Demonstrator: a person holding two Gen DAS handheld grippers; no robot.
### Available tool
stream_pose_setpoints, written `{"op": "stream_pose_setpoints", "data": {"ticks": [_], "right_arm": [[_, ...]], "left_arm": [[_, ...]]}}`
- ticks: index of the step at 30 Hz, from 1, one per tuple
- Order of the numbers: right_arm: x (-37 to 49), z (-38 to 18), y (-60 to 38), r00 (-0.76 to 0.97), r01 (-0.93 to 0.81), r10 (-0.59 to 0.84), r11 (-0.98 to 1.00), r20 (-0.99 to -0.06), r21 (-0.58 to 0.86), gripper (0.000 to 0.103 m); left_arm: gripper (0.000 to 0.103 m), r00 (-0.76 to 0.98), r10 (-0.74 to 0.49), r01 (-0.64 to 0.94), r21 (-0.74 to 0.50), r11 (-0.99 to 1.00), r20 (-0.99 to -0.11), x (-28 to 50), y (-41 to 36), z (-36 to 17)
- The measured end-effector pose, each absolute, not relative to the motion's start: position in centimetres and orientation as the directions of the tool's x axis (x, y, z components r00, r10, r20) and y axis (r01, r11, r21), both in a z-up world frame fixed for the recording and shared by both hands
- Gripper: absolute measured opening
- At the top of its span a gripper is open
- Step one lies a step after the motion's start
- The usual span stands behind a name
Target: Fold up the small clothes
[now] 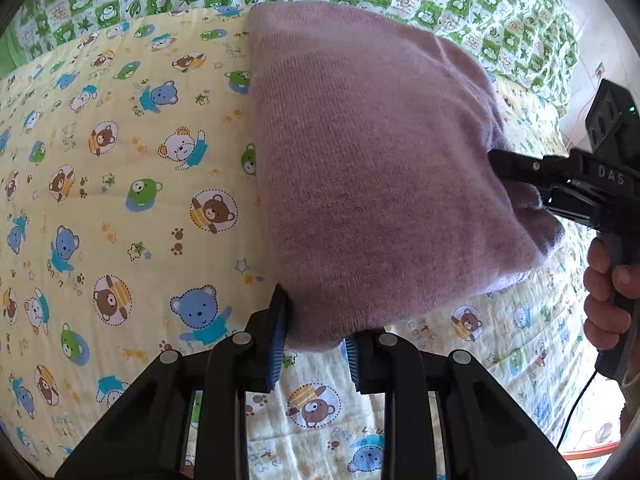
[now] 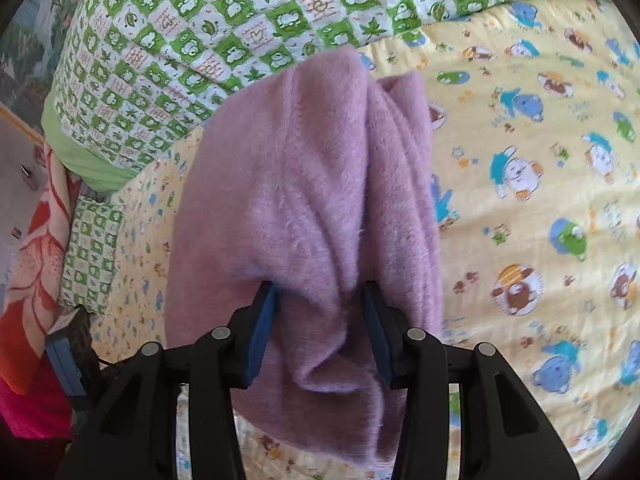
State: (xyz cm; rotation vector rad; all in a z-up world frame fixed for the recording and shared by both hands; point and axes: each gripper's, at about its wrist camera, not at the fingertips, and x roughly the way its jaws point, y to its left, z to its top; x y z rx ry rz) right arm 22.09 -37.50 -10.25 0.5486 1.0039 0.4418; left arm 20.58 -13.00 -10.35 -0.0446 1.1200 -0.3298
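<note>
Both grippers are pinching the pink sweater [image 1: 372, 184]: left gripper [image 1: 316, 344] its near corner, right gripper [image 2: 320, 332] a bunched edge, over the yellow bedsheet [image 1: 120, 200].

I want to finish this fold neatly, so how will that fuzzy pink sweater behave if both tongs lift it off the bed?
The pink sweater is probably floppy: it bunches into deep creases where the right tongs pinch it. It seems unlikely to slip, given its fuzzy knit against the ridged blue pads. The part between the left tongs and the right would likely sag.
</note>
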Motion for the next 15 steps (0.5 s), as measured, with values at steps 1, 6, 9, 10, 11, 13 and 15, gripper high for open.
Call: {"op": "stream_pose_setpoints", "data": {"ticks": [1,6,9,10,11,13,15], "right_arm": [[22.0,-10.2,-37.1,0.468,-0.103,0.571,0.793,-0.674,0.601,0.026],[20.5,-4.8,-39.0,0.573,-0.148,0.616,0.727,-0.541,0.670,0.011],[18.2,-0.7,-40.2,0.642,-0.206,0.609,0.722,-0.466,0.660,0.011],[17.8,-0.5,-40.5,0.650,-0.201,0.597,0.731,-0.469,0.652,0.011],[17.4,-1.0,-40.8,0.653,-0.181,0.584,0.740,-0.483,0.648,0.011],[17.4,-3.8,-41.6,0.637,-0.108,0.557,0.749,-0.533,0.653,0.011],[17.8,-7.8,-42.6,0.608,-0.010,0.540,0.738,-0.582,0.675,0.011]], "left_arm": [[0.026,0.390,-0.279,0.235,-0.198,0.952,-0.878,20.6,-12.9,-10.5],[0.025,0.389,-0.290,0.245,-0.205,0.948,-0.874,20.9,-14.3,-10.2],[0.023,0.395,-0.295,0.253,-0.206,0.945,-0.870,20.8,-14.6,-9.8],[0.023,0.393,-0.295,0.254,-0.206,0.945,-0.871,20.8,-14.6,-9.8],[0.022,0.389,-0.291,0.253,-0.203,0.946,-0.874,20.8,-14.6,-9.9],[0.022,0.375,-0.288,0.242,-0.206,0.948,-0.881,20.9,-14.3,-10.3],[0.022,0.361,-0.292,0.230,-0.219,0.948,-0.885,21.0,-14.0,-10.8]]}}
